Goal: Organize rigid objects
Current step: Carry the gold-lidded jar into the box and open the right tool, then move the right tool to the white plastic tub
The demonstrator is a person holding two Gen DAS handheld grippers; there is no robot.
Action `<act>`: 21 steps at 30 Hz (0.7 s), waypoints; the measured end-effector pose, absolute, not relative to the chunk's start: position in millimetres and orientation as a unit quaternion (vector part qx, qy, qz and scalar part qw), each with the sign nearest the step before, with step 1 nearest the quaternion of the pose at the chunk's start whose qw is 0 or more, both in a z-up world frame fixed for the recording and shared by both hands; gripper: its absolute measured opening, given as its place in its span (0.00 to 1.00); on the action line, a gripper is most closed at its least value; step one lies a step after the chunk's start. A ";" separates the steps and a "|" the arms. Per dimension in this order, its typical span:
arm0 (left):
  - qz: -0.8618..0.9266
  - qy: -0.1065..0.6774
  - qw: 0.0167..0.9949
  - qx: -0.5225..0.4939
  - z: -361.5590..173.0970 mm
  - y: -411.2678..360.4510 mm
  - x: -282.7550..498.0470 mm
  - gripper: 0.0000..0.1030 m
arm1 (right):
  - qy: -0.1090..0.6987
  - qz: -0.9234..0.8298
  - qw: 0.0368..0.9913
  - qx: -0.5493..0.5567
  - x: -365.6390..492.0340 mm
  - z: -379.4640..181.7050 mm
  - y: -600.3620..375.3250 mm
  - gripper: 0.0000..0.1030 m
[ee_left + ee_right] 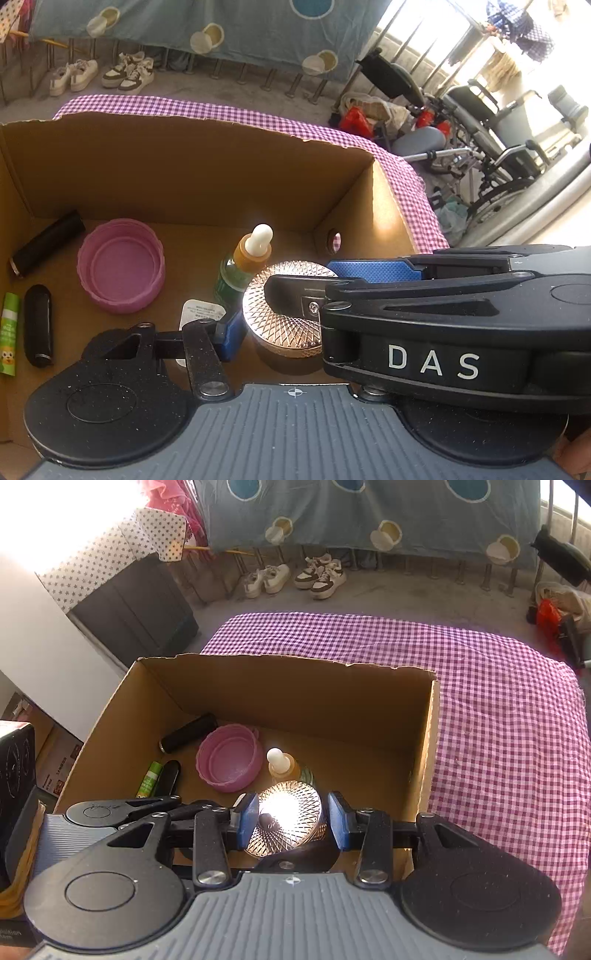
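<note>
Inside cardboard box (pixel 110 716), round patterned metal tin (pixel 286 823) between spread pads of right gripper (pixel 291 821), seemingly unclamped; left gripper (pixel 280 306) alongside, closure indeterminate. Placement step nearly done; next, lifting clear without nudging dropper bottle (pixel 284 766).

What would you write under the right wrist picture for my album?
Right gripper around a shiny round tin inside a cardboard box.

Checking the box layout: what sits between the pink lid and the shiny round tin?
The dropper bottle stands between the pink lid and the shiny round tin; the right wrist view shows it, the left one too.
</note>
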State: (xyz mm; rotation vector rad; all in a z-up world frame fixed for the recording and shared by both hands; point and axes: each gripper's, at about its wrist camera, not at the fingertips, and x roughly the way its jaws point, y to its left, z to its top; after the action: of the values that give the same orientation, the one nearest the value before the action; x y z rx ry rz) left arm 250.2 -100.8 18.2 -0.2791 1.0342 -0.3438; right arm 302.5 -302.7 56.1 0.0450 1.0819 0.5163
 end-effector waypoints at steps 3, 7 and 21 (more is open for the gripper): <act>-0.151 0.500 0.840 -0.145 13.5 -100.7 253.0 0.56 | 0.506 0.240 0.828 0.014 308.2 52.7 -303.7 0.42; -0.155 0.493 0.841 -0.158 14.3 -104.4 251.8 0.56 | 0.501 0.243 0.831 0.012 311.1 51.9 -305.4 0.42; -0.180 0.453 0.861 -0.147 42.9 -105.1 222.2 0.73 | 0.448 0.260 0.850 0.095 284.6 80.6 -343.3 0.42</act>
State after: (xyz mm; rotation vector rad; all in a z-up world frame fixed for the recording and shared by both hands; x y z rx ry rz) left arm 222.2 -105.1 42.9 -0.3082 0.9498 -0.3784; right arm 284.6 -343.3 80.6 0.1991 0.9437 0.5471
